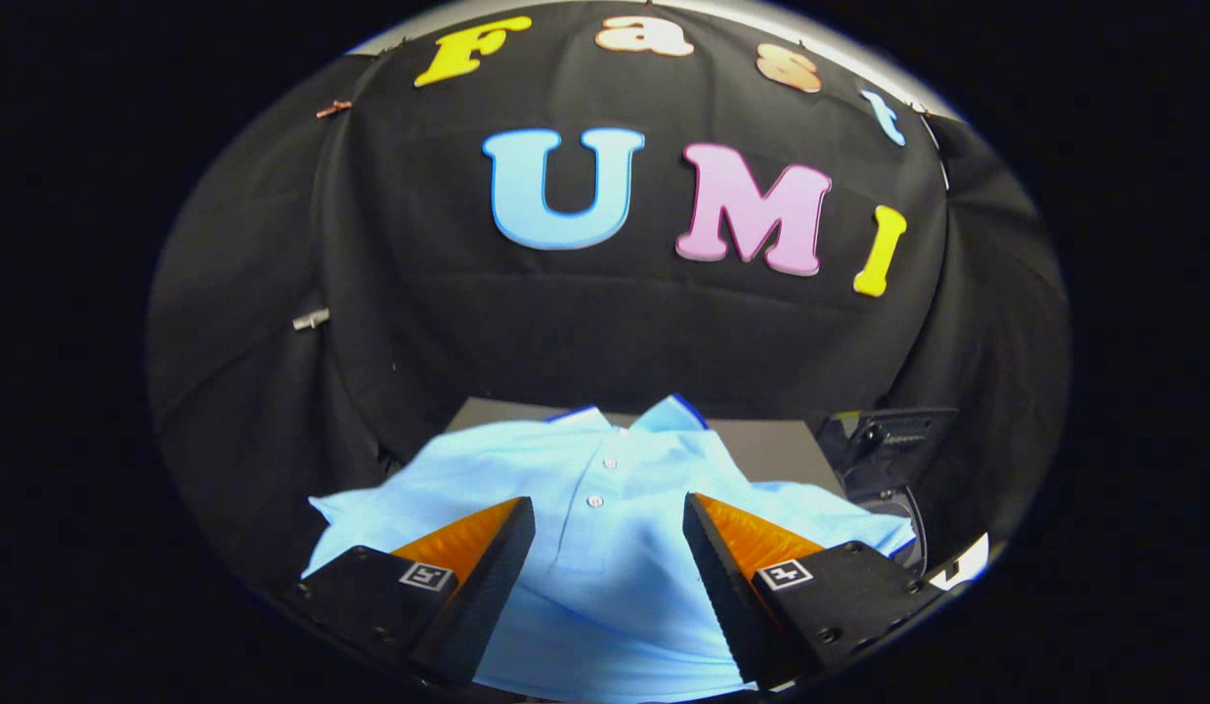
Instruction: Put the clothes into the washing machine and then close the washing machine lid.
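gripper (609, 513) spread wide, grasping nothing, fingers poised over light blue polo shirt (605, 548). shirt lies spread on dark grey tabletop (771, 450), collar toward far edge, button placket between fingers. black cloth wall (605, 332) close behind table. dark fixture (884, 455) off shirt's right side, identity unclear.

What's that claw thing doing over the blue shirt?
A person is holding a two-finger claw above a light blue polo shirt with white buttons, which lies spread on a grey tabletop. The claw is open, one finger on each side of the shirt's button strip, and it has not gripped the cloth yet. A dark machine part sits beyond the shirt, beside the black cloth wall.
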{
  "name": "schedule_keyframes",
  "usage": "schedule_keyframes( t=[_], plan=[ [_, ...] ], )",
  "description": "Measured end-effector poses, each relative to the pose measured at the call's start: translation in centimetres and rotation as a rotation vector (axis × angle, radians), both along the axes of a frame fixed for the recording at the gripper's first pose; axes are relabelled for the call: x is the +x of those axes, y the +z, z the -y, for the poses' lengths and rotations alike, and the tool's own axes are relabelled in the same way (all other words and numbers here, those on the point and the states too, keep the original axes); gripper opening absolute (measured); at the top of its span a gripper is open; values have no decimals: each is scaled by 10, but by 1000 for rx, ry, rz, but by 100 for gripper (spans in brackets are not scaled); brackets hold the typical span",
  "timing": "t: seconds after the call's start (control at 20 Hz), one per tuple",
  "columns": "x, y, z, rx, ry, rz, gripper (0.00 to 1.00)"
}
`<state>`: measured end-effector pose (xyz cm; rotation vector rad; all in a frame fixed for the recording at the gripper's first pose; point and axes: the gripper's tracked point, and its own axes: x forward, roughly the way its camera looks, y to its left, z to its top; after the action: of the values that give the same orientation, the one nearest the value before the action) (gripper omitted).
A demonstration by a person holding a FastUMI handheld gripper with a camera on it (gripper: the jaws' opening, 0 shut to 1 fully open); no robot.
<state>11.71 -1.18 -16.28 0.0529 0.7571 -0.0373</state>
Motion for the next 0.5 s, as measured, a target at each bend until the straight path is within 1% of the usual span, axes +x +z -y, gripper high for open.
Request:
schedule_keyframes(
  t=[0.1,0.15,0.2,0.25,0.35,0.4,0.45,0.5],
  plan=[
    [-11,-36,-11,40,20,-159,96],
    [-14,-39,-9,72,16,-206,96],
    [-5,-40,-8,90,2,-190,98],
    [-12,-38,-8,97,5,-224,96],
    [-10,-40,-9,71,54,-207,97],
    [-7,-36,-12,66,88,-178,89],
    [-7,-41,-14,44,123,-159,84],
    [-6,-37,-14,31,153,-123,63]
  ],
)
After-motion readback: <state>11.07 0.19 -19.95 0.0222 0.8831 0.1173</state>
